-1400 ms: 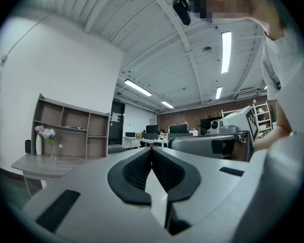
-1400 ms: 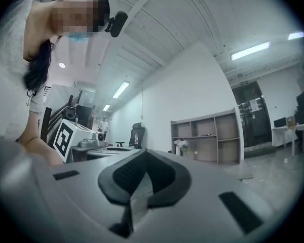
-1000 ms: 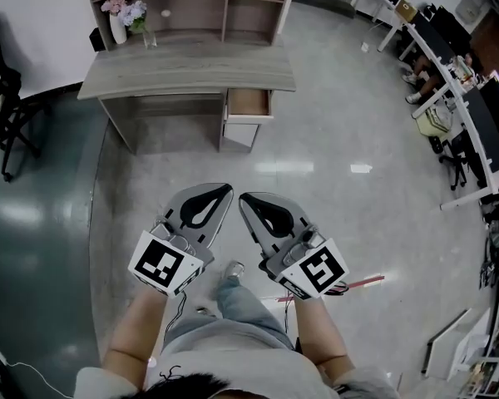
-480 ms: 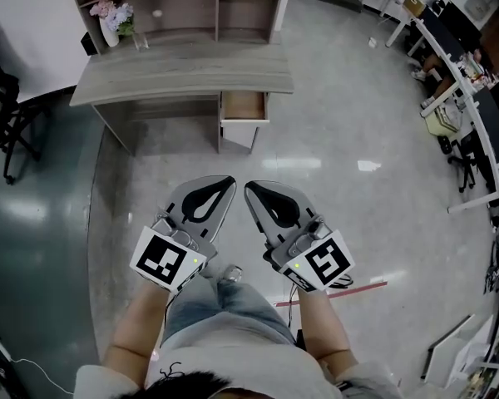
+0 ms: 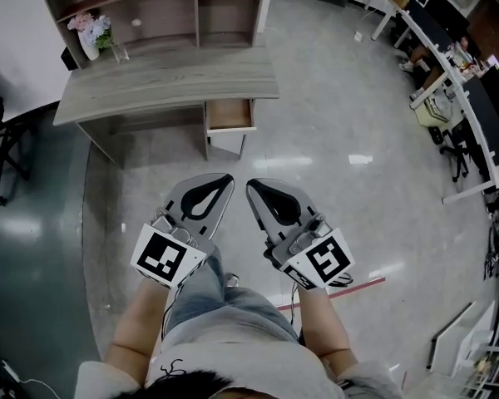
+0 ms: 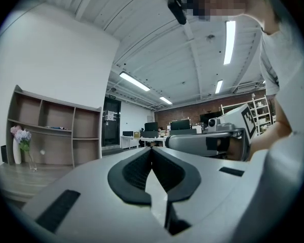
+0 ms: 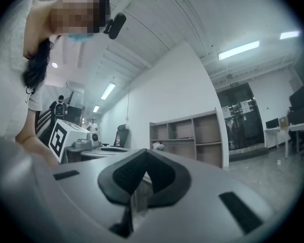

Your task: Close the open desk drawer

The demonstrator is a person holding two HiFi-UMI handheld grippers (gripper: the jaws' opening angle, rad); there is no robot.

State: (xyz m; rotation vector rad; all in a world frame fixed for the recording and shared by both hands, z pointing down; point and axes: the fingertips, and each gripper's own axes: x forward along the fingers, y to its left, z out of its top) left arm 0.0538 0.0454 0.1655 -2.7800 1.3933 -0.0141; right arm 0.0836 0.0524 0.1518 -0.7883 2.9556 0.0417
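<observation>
Head view, looking steeply down on an office floor (image 5: 333, 140). At the far left edge stands a dark office chair (image 5: 0, 152). In the upper left, a vase of flowers (image 5: 91, 36) sits at the back corner of a grey wood-grain counter (image 5: 166, 81), with an open shelf unit (image 5: 162, 2) rising behind it.

Under the right end of the counter, just left of centre in the upper part of the frame, the drawer (image 5: 230, 113) is pulled out towards the viewer. Its pale wooden inside looks empty, and its front edge faces the person.

In the lower middle of the frame the person holds both tools side by side above their legs, well apart from the drawer. The left gripper (image 5: 219, 181) has its fingers (image 6: 134, 173) closed, tips meeting, with nothing between them. The right gripper (image 5: 258, 188) is the same: fingers (image 7: 162, 178) clenched tip to tip and empty. Along the right edge stand rows of other desks (image 5: 474, 106).

The drawer is probably a stiff, light box on runners, so it should slide with a modest push and needs no grip. The best place to press is likely the middle of its flat front panel, so it goes in straight without twisting. Closed fingers suit that push. A hard shove could slam it shut.
</observation>
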